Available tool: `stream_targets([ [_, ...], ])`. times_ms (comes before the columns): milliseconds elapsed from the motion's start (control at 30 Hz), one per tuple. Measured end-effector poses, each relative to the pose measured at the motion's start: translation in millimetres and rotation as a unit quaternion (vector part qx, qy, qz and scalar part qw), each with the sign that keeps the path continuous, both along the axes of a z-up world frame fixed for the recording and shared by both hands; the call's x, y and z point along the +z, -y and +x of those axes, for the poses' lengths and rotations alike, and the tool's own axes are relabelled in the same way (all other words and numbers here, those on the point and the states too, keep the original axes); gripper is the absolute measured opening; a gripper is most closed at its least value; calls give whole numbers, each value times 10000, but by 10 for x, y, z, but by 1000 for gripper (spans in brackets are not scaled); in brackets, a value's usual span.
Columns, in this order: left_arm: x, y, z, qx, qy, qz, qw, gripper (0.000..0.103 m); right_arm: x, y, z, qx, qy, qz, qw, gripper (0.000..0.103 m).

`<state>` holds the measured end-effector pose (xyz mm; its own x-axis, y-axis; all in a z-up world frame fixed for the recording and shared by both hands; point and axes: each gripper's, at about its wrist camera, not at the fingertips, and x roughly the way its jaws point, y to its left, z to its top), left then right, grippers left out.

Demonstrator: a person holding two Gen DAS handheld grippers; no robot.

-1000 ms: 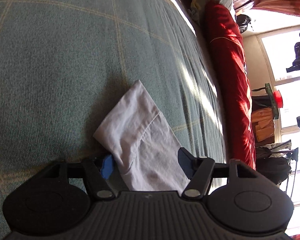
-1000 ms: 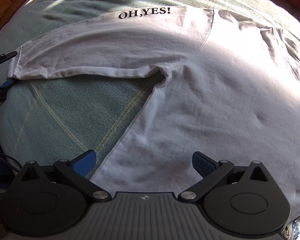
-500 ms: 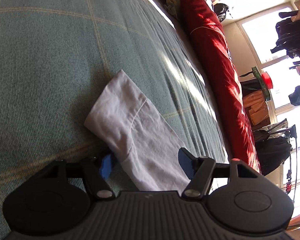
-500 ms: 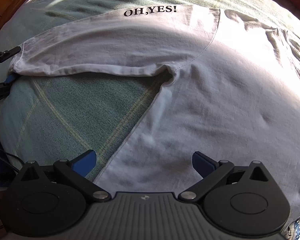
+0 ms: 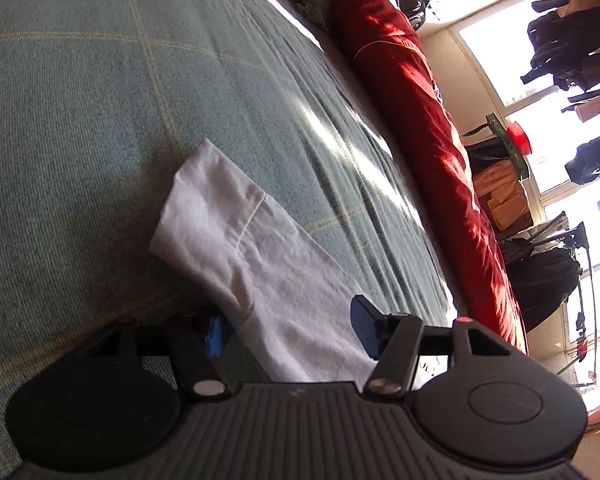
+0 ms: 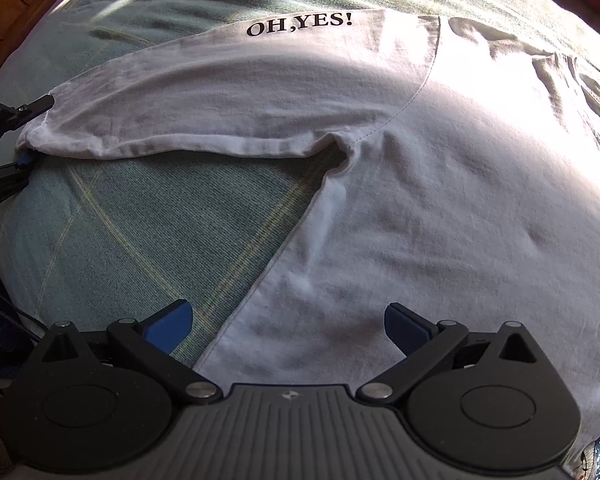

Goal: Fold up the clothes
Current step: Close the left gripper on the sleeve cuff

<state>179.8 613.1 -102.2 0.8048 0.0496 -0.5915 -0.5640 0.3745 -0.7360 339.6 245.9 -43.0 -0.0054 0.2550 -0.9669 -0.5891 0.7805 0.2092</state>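
My left gripper point(image 5: 292, 330) gapes around the white T-shirt point(image 6: 420, 184)'s limp sleeve point(image 5: 220, 216) cuff — light, floppy cloth, best pinched at hems — my right gripper point(image 6: 288, 326) gapes empty.

A home bedroom: checked green bedspread point(image 5: 100, 120), red quilt point(image 5: 416, 112) (sunlit), clothes hanging point(image 5: 572, 36) by the window.
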Motion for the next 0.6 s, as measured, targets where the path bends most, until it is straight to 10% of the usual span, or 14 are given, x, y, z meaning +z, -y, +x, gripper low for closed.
stream_targets([
  [167,-97,-57,-90,413,-151,-282,9986,13,-12,7,-21,41,22,-54,10000,103],
  [600,28,-8,-57,441,-417,-97,9981,11,10,69,-19,-83,9,2,10000,103],
])
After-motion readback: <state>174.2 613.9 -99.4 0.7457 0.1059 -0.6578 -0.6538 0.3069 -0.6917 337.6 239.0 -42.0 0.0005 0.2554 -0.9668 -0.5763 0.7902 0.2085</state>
